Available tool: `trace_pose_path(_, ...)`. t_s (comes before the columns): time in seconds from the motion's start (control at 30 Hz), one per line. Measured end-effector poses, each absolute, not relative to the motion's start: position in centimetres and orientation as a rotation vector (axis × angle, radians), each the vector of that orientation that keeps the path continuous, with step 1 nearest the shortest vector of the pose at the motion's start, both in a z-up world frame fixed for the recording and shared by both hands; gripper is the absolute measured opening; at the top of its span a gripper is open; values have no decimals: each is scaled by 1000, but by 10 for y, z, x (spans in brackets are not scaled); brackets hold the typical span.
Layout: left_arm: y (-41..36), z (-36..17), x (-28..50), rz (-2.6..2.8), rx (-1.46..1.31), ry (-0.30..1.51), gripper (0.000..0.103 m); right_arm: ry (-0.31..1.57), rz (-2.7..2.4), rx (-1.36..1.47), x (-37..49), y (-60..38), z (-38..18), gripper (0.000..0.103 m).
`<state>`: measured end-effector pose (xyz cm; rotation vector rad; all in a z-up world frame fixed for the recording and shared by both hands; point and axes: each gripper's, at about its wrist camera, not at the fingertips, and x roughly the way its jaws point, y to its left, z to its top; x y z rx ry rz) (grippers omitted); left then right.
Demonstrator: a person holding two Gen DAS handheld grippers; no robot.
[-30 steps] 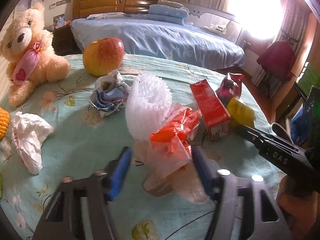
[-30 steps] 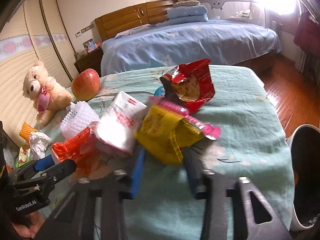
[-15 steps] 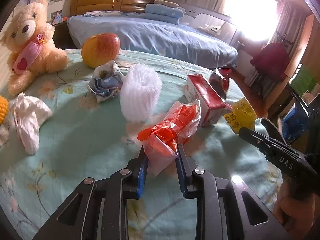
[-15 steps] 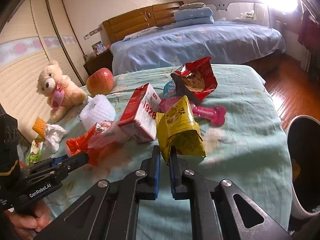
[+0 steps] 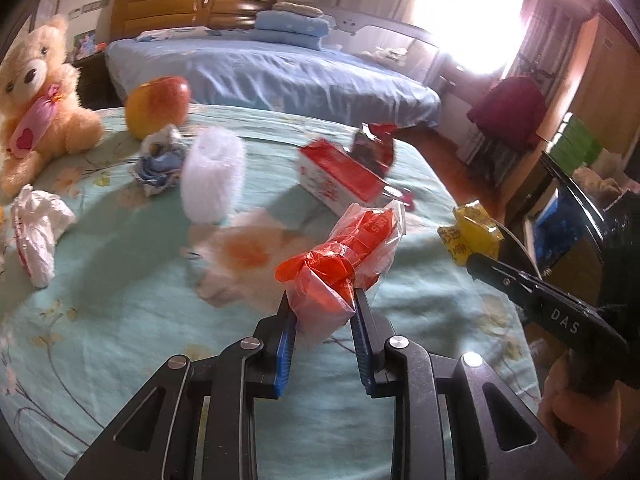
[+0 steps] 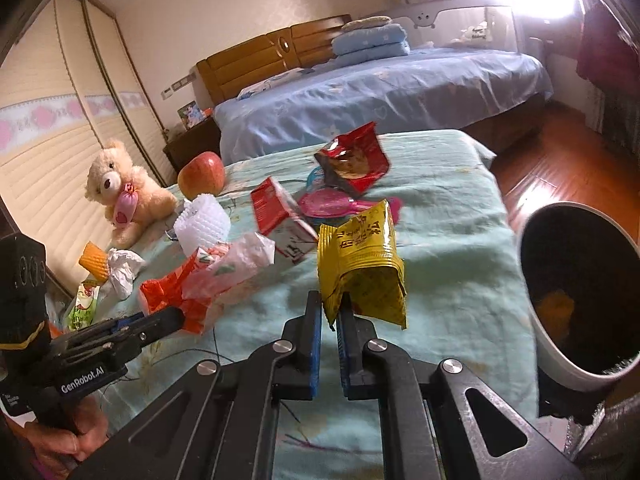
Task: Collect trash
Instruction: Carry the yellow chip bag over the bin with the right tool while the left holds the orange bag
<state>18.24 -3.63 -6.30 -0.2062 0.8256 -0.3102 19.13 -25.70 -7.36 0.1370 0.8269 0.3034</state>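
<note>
L gripper [image 5: 323,309] pinches orange bag [image 5: 340,260], crumpled orange/clear plastic, held up off the table [image 5: 120,280]; bag's lower end hidden btwn the blue pads. Its jaws were just closing, bag between them. R gripper [image 6: 329,312] squeezed tight on a corner of yellow packet [image 6: 362,264]: creased foil, red print unreadable, hanging clear of the cloth. Bin [image 6: 576,296] at right edge, cut off by frame, inside dark, sth orange at bottom, can't tell what. Left on table: red box [image 5: 340,176], red wrapper [image 5: 372,144] partly behind box, foam net [image 5: 212,176], paper wads [image 5: 36,232], apple [image 5: 158,104], teddy [image 5: 36,96]. Pink item [image 6: 332,204] mostly hidden behind packet.
</note>
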Motion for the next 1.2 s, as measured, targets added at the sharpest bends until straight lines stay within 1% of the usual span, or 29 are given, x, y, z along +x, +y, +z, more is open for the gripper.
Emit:
trace_pose_path(0.5,-93,-61,188,-389,-147,845,25,798,208,186,167,-314,-64,7)
trace_pose_path(1.2,-172,-63,215,-477,-70,859,25,792,88,242,159,-380,-64,7)
